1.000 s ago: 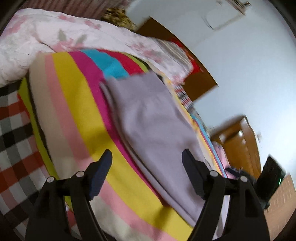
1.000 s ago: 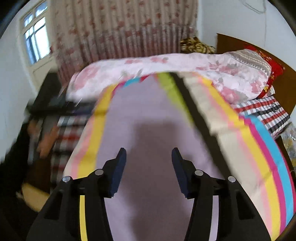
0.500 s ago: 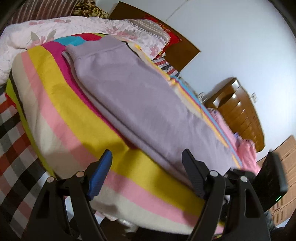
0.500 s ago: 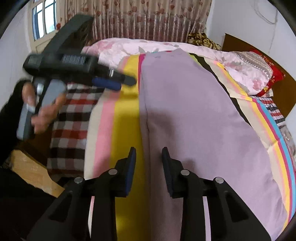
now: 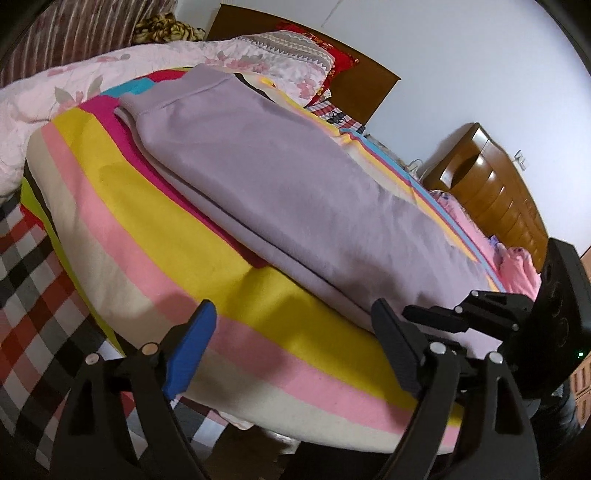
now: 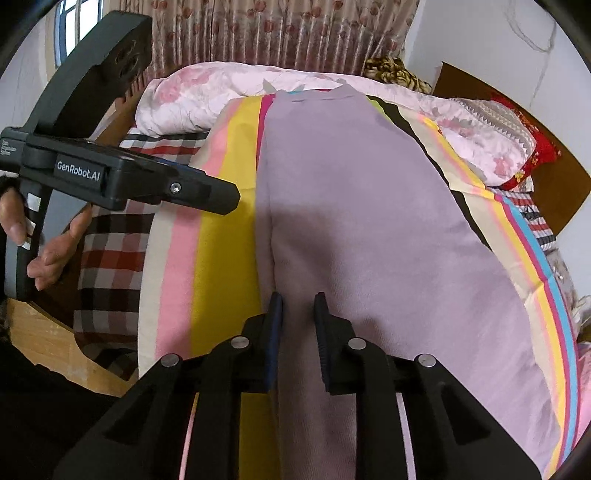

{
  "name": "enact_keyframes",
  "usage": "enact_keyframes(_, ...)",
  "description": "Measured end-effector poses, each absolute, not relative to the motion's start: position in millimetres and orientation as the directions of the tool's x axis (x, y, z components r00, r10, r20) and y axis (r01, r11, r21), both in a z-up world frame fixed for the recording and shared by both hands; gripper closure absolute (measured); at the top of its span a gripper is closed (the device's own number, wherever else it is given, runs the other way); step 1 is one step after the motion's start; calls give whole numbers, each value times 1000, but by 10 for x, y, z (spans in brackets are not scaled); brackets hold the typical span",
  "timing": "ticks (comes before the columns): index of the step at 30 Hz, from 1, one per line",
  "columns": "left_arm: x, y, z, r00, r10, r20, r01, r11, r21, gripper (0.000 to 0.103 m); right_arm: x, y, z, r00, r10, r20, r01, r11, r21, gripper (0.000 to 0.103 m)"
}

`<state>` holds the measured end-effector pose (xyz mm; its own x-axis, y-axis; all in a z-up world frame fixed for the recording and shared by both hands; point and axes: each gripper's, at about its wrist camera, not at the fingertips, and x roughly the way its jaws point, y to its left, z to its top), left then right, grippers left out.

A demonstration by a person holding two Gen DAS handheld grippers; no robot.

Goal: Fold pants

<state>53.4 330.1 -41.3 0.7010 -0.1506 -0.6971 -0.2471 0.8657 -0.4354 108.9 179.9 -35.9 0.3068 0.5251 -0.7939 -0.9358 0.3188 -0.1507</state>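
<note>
Lilac pants point(image 5: 277, 177) lie flat and lengthwise on a striped sheet point(image 5: 122, 221), waistband at the far end. My left gripper point(image 5: 293, 310) hovers over the sheet's yellow and pink stripes at the bed's near edge. Its jaws are opening and nothing is between them. In the right wrist view the pants point(image 6: 362, 206) stretch away, and my right gripper point(image 6: 298, 314) sits low on their left edge at the near end. Its jaws are closing, a narrow gap remains, and lilac cloth lies between them. The left gripper point(image 6: 225, 199) shows side-on to the left, held by a hand point(image 6: 55, 254).
A floral quilt point(image 6: 192, 96) is bunched at the bed's far end, with pillows and a wooden headboard point(image 5: 362, 85) behind. A plaid sheet point(image 6: 110, 251) hangs at the bed's left side. A wooden dresser point(image 5: 495, 184) stands against the wall. Curtains point(image 6: 258, 33) cover the far window.
The right gripper's jaws have narrowed and it has dropped onto the pants' left edge. The left gripper has swung round to the bed's side, and its jaws are slightly wider.
</note>
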Motion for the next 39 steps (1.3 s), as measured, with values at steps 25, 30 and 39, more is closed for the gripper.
enact_keyframes(25, 1029, 3426, -468, 742, -467, -482, -146, 589, -795, 42, 1264, 1534, -120, 235, 657, -716, -925, 377, 42, 100)
enact_keyframes(30, 1109, 3555, -695, 741, -475, -476, -202, 518, -831, 89, 1244, 1549, -144, 244, 651, -718, -927, 375, 26, 100)
enact_keyframes(39, 889, 3482, -529, 753, -397, -524, -190, 632, -751, 98, 1077, 1548, -88, 260, 647, -716, -937, 347, -27, 100)
